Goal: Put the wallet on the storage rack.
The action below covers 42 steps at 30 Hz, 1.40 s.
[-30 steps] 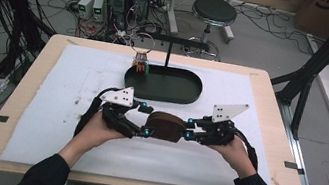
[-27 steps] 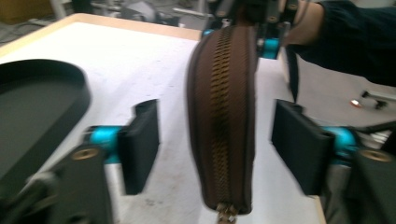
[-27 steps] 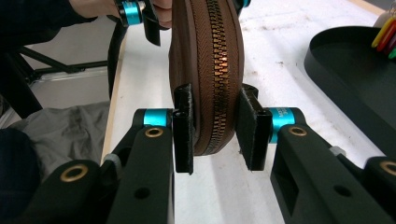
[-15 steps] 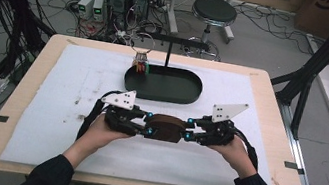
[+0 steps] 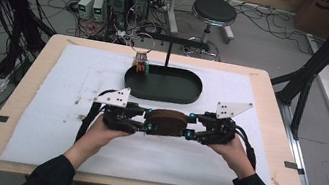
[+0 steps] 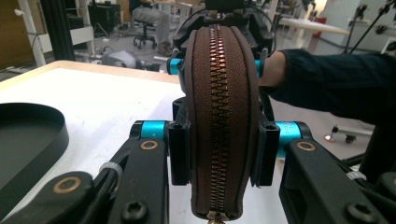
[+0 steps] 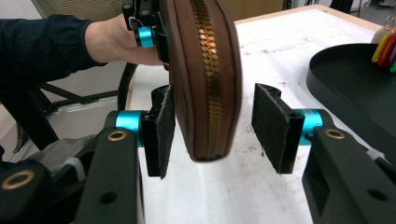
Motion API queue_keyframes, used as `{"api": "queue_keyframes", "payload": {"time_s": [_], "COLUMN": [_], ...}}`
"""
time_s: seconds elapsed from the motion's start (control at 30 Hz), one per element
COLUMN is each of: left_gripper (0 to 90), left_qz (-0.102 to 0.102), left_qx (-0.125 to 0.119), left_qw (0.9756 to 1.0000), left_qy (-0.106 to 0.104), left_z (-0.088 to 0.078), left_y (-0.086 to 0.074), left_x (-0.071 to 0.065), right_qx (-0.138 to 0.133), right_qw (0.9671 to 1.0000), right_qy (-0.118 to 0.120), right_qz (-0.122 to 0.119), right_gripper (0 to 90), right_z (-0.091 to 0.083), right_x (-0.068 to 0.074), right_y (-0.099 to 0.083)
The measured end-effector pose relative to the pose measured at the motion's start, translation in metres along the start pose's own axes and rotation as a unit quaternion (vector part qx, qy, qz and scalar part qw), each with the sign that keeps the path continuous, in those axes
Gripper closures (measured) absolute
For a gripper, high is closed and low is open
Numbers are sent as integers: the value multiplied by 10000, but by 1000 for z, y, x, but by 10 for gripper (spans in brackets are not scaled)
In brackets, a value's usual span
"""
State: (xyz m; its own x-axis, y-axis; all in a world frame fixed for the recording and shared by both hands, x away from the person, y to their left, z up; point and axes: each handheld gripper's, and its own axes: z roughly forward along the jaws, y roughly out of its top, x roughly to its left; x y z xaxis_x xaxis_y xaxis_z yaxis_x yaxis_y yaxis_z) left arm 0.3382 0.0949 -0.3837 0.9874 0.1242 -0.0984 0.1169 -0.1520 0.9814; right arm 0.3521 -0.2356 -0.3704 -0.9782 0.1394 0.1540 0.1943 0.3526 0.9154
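Since a second ago my left gripper (image 5: pixel 143 121) has clamped onto the brown pouch (image 5: pixel 165 122) above the white mat (image 5: pixel 45 123), while my right gripper's (image 7: pixel 212 121) jaws have just been opening — one pad clear of it. One pouch, two grippers; its far end is hidden.

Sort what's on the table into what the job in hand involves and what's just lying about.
In the job:
- brown zipped pouch
- left gripper, clamped on one end
- right gripper, jaws just opening, one pad clear of the pouch

Lying about:
- black oval tray
- T-shaped stand
- wire ring with coloured tags
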Motion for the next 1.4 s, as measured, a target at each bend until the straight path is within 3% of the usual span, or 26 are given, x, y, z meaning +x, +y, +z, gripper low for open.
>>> {"api": "queue_keyframes", "payload": {"time_s": [0.23,0.33,0.4,0.47,0.53,0.57,0.7,0.97,1.27,1.4], "left_gripper": [638,504,377,329,319,313,295,271,255,253], "left_qz": [-79,-263,-282,-229,-207,-202,-248,-109,138,291], "left_qx": [59,26,66,127,195,210,203,331,371,405], "left_qw": [9999,9995,9990,9985,9976,9972,9947,9869,9740,9680], "left_qy": [53,191,331,483,629,695,972,1575,2231,2461], "left_z": [2,2,0,-4,-9,-12,-23,-54,-85,-90], "left_y": [0,1,3,5,5,6,5,-1,-16,-21], "left_x": [0,1,0,-1,-3,-3,-7,-27,-53,-60], "right_qx": [-13,30,53,-28,-85,-159,-272,-363,-323,-207], "right_qw": [9999,9999,9999,9997,9996,9989,9970,9865,9760,9691], "right_qy": [95,54,-43,-213,-269,-443,-723,-1594,-2146,-2449], "right_qz": [-53,-81,-105,-61,-93,-47,-39,70,166,224], "right_gripper": [659,680,682,684,684,686,686,689,688,688], "right_z": [3,3,2,-2,-3,-7,-11,-14,4,18], "right_x": [2,3,2,2,1,0,-2,-12,-26,-35], "right_y": [1,1,1,1,2,2,3,8,16,22]}}
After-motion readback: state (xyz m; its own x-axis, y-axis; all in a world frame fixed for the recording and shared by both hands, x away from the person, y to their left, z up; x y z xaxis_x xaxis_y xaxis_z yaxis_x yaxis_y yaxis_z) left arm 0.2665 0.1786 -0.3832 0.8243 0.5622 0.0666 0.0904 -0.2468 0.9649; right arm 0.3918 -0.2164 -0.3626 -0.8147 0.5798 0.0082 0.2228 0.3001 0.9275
